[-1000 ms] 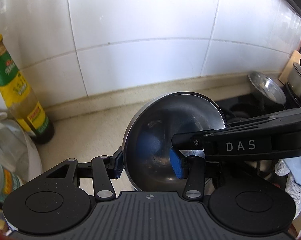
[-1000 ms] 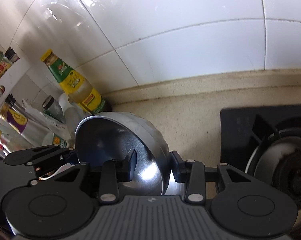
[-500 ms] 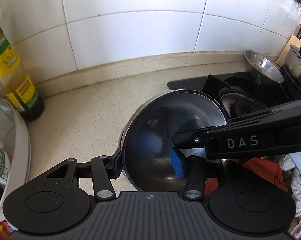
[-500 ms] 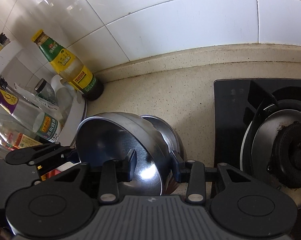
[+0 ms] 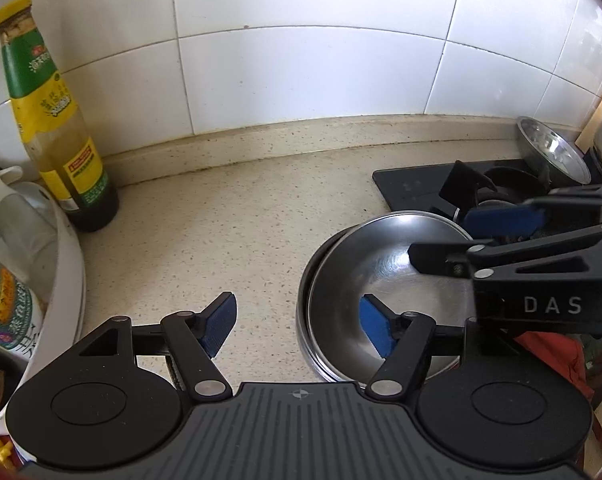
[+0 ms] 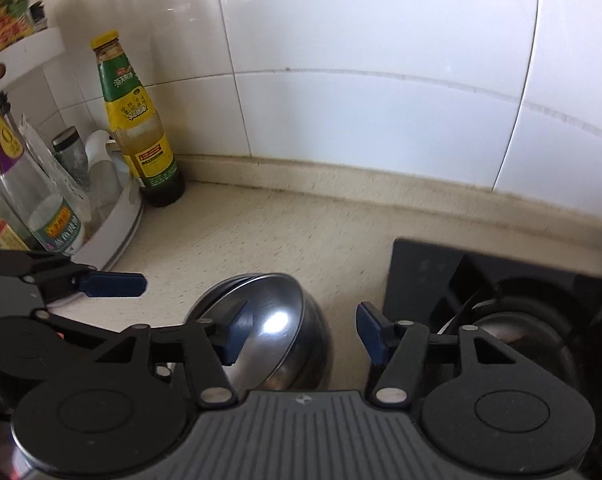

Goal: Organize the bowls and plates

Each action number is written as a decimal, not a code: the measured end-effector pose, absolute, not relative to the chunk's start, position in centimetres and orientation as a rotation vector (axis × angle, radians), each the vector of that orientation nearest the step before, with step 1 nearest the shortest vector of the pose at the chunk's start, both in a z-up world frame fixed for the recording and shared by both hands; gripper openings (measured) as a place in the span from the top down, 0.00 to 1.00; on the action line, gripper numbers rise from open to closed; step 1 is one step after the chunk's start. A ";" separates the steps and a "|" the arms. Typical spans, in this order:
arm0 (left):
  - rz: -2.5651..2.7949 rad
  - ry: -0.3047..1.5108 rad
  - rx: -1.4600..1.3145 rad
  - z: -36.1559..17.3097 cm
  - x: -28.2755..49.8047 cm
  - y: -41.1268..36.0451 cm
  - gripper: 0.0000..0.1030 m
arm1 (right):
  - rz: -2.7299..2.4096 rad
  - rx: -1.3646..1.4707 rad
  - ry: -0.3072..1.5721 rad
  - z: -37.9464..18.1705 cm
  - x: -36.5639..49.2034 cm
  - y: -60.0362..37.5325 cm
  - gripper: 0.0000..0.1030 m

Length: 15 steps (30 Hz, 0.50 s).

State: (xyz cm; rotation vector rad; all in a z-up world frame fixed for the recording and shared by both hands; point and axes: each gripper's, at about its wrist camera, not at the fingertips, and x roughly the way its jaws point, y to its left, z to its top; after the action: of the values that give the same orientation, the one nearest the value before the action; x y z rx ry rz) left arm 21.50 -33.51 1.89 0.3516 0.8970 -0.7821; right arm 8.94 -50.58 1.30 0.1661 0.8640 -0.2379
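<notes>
Bowl dropped into the stack, both grippers let go.

I see the shiny round steel bowl point(image 5: 385, 280) sitting inside another steel bowl point(image 5: 305, 320) on the speckled cream counter point(image 5: 229, 248), just beside the black stove point(image 5: 417, 188). My left gripper point(image 5: 301, 330) has just been opening; its fingers stand wide, one pad inside the bowl and one outside, not pressing the rim. My right gripper point(image 6: 301, 332) has just been opening too, and its pads do not squeeze the rim either. I think this bowl is done. One more small steel bowl point(image 5: 553, 152) waits far behind the stove, so some tidying may be left.
</notes>
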 end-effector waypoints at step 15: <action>-0.715 0.864 0.365 2.0 20.3 -32.9 0.21 | -0.507 -0.187 0.648 2.4 8.7 -48.4 0.30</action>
State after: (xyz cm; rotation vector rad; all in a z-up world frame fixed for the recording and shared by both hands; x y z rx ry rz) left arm 20.28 -32.94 2.02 0.3648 0.8637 -0.7150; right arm 8.66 -48.45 2.42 -0.1873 0.6482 -0.5074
